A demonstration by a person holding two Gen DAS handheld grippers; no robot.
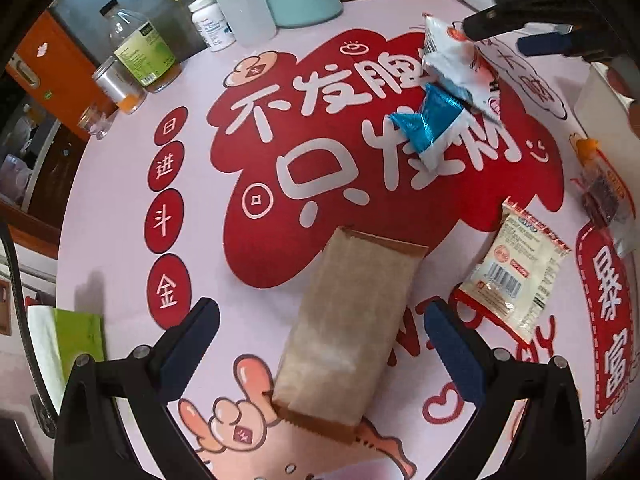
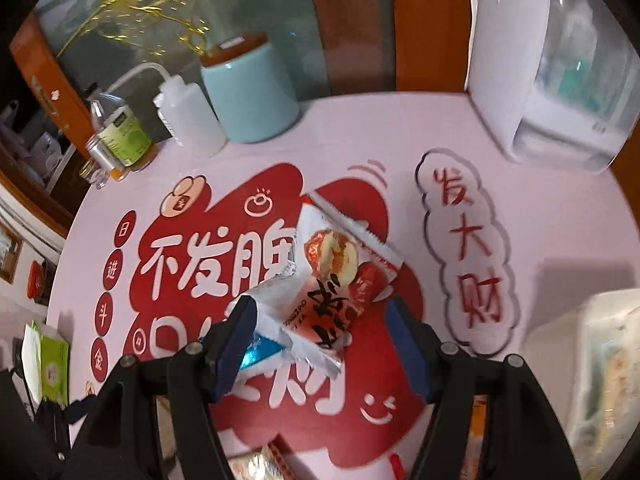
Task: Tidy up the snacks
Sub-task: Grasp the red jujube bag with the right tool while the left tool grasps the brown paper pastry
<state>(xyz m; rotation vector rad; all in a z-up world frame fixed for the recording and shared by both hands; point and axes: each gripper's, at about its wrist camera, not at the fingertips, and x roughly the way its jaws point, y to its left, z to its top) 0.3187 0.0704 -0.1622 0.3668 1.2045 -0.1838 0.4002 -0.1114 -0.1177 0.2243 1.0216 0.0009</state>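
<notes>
The left tool is spread wide and holds nothing. A brown paper packet lies flat on the tabletop between its fingers, with clear room on both sides. A white barcoded snack packet lies just beside the left tool's right finger, apart from the brown packet.

The right tool is part spread around a white and red snack packet, and a blue foil packet shows beneath that one. The left finger touches the crumpled wrapper; contact on the right finger cannot be confirmed, so a firm pinch cannot be told. In the left wrist view both packets appear at the right tool's tips, away from the tabletop's edges.

Along the far rim stand a teal canister, a white squeeze bottle, a white pill bottle and a green-labelled glass bottle, close together. A green tissue pack sits at the left rim. The red centre area is otherwise open.

At the right edge, a clear container is blurred and cut off; its contents are unreadable.
</notes>
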